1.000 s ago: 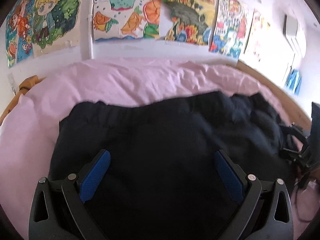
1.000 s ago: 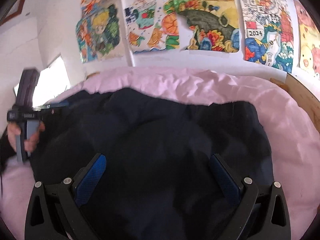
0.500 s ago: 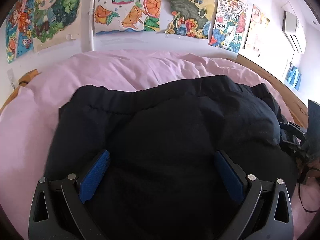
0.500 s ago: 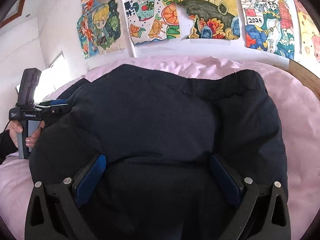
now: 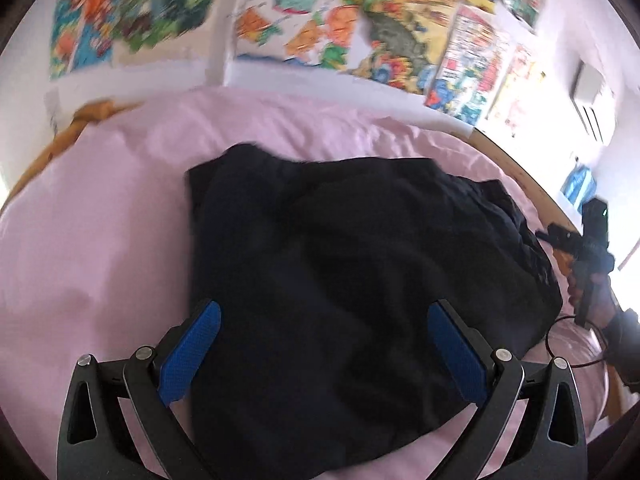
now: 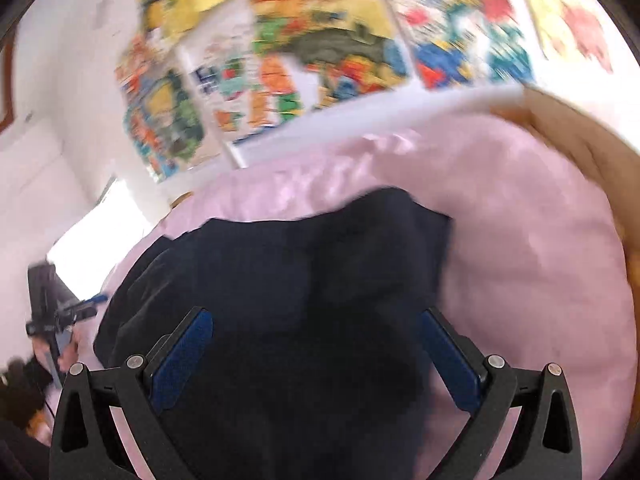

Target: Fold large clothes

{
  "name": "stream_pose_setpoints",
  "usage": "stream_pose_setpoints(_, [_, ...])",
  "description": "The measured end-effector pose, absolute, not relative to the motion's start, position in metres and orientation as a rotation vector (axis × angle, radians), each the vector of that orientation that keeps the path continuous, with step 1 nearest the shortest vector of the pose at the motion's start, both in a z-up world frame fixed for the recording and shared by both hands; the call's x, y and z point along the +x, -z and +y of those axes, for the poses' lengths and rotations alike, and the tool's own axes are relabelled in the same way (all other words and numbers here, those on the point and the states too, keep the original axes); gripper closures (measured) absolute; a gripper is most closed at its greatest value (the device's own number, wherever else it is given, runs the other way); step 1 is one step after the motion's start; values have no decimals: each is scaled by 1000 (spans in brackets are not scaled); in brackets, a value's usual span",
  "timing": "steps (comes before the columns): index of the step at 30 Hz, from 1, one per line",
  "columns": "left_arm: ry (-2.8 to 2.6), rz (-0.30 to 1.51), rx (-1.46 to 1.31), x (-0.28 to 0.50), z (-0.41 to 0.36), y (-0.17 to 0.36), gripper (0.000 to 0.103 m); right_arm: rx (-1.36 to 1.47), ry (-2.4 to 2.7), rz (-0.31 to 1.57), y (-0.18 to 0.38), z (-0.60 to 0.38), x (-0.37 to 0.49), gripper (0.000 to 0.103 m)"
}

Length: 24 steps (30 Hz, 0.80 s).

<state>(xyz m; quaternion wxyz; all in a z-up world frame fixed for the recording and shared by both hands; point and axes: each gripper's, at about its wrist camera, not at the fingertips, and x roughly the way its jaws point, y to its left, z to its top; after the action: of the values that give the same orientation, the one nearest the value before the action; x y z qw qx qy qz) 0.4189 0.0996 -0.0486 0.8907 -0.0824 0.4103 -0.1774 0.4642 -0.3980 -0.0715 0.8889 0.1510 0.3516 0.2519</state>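
A large dark navy garment (image 5: 360,272) lies bunched in a thick layer on the pink bed sheet (image 5: 100,240). It also shows in the right wrist view (image 6: 288,300). My left gripper (image 5: 324,348) is open and empty, its blue pads (image 5: 188,352) spread wide above the garment's near edge. My right gripper (image 6: 316,352) is open and empty too, above the same garment. The right gripper shows at the far right of the left wrist view (image 5: 584,252), held in a hand. The left gripper shows at the far left of the right wrist view (image 6: 56,312).
The pink sheet (image 6: 540,260) covers a bed with a wooden frame (image 5: 532,192) along its right side. Colourful posters (image 5: 320,12) hang on the white wall behind. An air conditioner (image 5: 592,104) sits high on the right wall. A thin cable (image 5: 568,344) trails by the right hand.
The garment has dropped from a raised, stretched spread into a smaller, flatter heap on the bed. Both grippers have pulled back and tilted, and both views are motion-blurred.
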Motion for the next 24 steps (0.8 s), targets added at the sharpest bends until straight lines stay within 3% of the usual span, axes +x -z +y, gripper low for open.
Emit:
stream_pose_setpoints(9, [384,1022,-455,458,160,93,1,524,-602,951,128,-426,513,0])
stream_pose_setpoints(24, [624,1137,-344,530,151,116,1,486,-780,1047,155,-399,525,0])
